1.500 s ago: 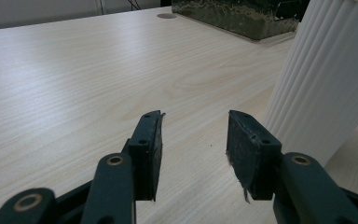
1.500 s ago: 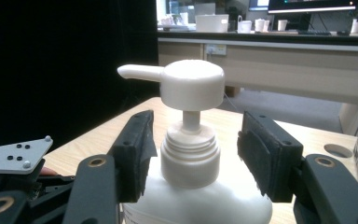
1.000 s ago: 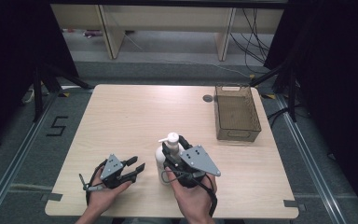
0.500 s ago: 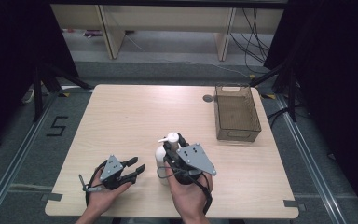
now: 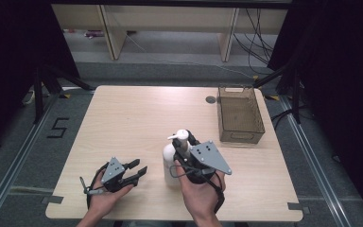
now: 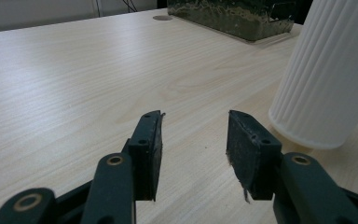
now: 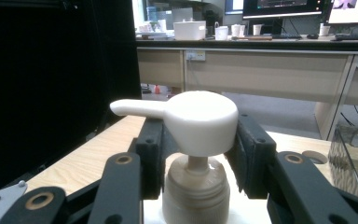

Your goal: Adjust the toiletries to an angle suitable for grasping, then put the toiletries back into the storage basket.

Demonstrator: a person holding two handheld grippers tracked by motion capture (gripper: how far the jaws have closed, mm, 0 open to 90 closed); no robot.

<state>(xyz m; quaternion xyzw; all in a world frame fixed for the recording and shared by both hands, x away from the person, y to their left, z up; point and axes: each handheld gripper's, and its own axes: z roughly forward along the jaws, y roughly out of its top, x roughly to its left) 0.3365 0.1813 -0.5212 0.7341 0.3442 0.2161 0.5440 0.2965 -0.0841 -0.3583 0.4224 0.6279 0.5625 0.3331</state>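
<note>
- Resting low at the near left of the table [image 5: 137,113], the left claw [image 5: 139,171] is sitting with its jaws parted and nothing between them; in the left gripper view its pads [image 6: 150,149] are hovering just over the wood, with the ribbed base of the bottle just beside them
- Standing upright near the middle of the table's near edge, the white pump bottle [image 5: 171,163] is being gripped high up, at the collar under its pump head [image 7: 200,119]
- Closing on that collar, the right claw [image 5: 185,147] is holding its jaws on either side of the neck, snug beneath the head, with the spout pointing off to the left in the right gripper view
- Judging from this, a good lift is asking for a straight upward pull with the bottle kept vertical, since a grip this high lets the heavy body swing
- Waiting at the far right, the clear bin [image 5: 239,116] is standing well apart from the bottle
</note>
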